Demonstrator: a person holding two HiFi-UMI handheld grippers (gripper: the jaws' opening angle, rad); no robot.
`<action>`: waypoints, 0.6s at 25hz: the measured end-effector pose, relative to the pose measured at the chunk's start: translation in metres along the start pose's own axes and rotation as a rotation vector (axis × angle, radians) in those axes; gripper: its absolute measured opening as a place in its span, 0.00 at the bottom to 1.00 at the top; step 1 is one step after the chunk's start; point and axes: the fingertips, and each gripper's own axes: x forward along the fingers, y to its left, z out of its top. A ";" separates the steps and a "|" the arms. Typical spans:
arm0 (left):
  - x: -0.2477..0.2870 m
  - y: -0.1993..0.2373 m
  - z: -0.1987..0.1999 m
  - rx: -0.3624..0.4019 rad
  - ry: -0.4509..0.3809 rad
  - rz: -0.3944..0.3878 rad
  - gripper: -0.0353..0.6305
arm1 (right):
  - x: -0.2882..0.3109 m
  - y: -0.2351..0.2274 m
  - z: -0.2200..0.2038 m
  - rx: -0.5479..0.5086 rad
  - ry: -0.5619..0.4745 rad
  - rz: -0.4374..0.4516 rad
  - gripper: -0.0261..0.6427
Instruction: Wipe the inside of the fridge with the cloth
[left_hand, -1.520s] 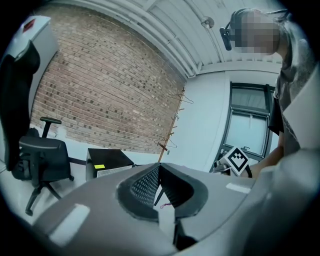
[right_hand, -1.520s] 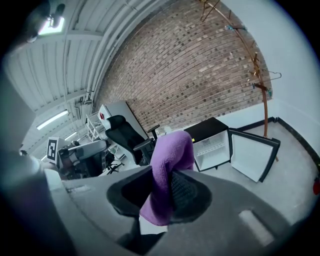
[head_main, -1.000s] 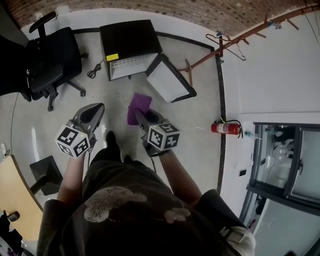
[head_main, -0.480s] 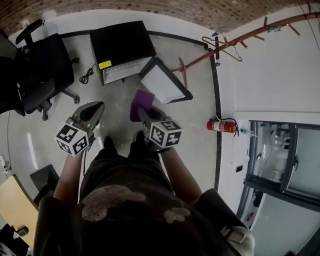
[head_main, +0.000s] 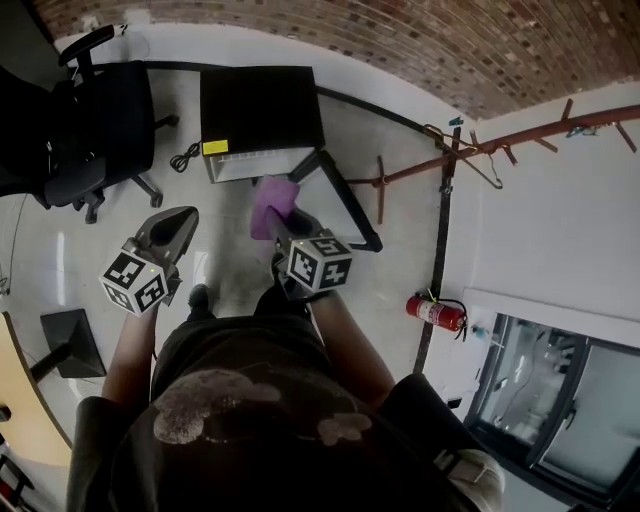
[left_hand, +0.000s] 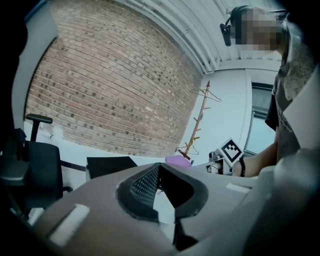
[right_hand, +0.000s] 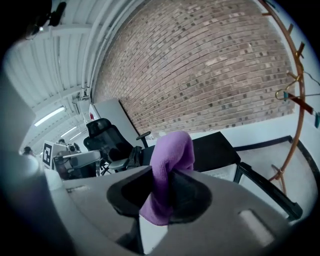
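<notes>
Cloth: a purple cloth (head_main: 273, 204) is pinched in the right gripper, and its loose top flops over above the pads (right_hand: 172, 150). It is outside the fridge. From the head view it sits just in front of the open front, beside the door.
Right gripper: the right gripper (head_main: 277, 228) has its jaws closed on the cloth, which is bunched between the two dark pads (right_hand: 166, 176). It points toward the fridge, and its marker cube (head_main: 318, 262) faces up.
Left gripper: the left gripper (head_main: 180, 220) is held to the left of the right one and apart from the cloth. Its jaws meet at the tips with nothing between them (left_hand: 158, 169).
Fridge: a small black fridge (head_main: 262, 108) stands on the floor by the white wall base, and a pale strip of interior shows at its front. A yellow sticker (head_main: 215, 147) sits at the front left corner.
Door: the fridge door (head_main: 348, 200) is swung open to the right, dark-framed.
Person: seen from above, standing on the pale floor, forearms reaching forward.
Office chair: a black office chair (head_main: 88, 120) stands left of the fridge.
Cord: a dark cord (head_main: 187, 157) is coiled on the floor between chair and fridge.
Coat rack: a rust-coloured coat rack (head_main: 480, 148) is to the right of the fridge, with a wire hanger on it.
Fire extinguisher: a red fire extinguisher (head_main: 435, 312) is by the right wall.
Backdrop: a brick wall (head_main: 400, 45) lies beyond the fridge.
</notes>
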 end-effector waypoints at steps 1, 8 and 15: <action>0.008 -0.001 0.002 -0.006 -0.007 0.026 0.08 | 0.002 -0.009 0.005 -0.005 0.009 0.018 0.15; 0.050 -0.017 0.006 -0.044 -0.059 0.194 0.08 | 0.010 -0.066 0.004 -0.035 0.118 0.131 0.15; 0.096 -0.015 -0.014 -0.070 -0.074 0.298 0.08 | 0.034 -0.109 -0.045 -0.105 0.271 0.189 0.15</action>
